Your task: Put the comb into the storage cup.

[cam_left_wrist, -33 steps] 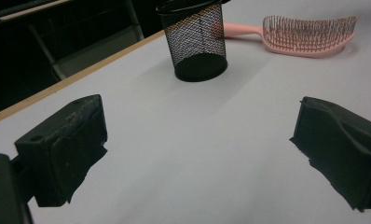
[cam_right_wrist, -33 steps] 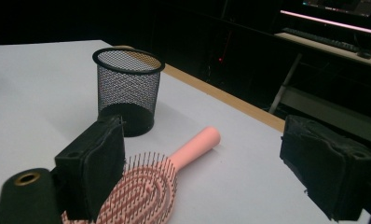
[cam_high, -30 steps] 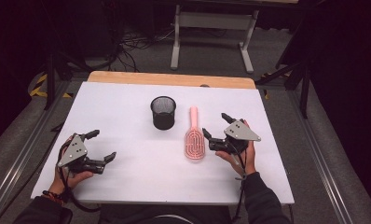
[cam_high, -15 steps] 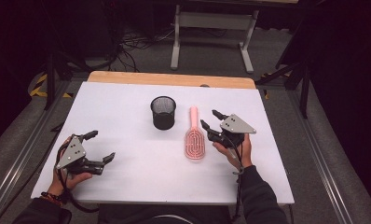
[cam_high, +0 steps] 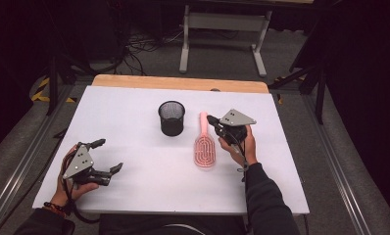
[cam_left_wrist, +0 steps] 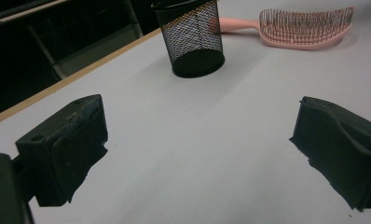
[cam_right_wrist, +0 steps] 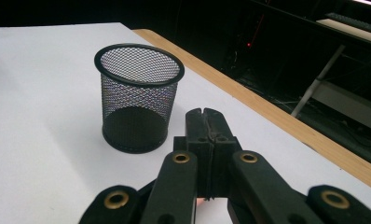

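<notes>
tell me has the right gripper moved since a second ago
Yes. In the high view the right gripper has shifted up the picture along the pink hairbrush, from beside its head to its handle, toward the mesh cup. Its jaws have just closed together.

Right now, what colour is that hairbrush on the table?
Pink; the hairbrush shows best in the left gripper view.

You have a black mesh cup (cam_high: 172, 118) standing upright at the centre of the white table (cam_high: 129, 105). A wooden strip (cam_high: 178, 83) runs along the table's far edge. Above it, at top centre, a grey metal stand (cam_high: 222, 22) sits on the floor. Cables (cam_high: 139, 46) lie upper left, with yellow-black tape (cam_high: 41, 93) at the left edge.
</notes>
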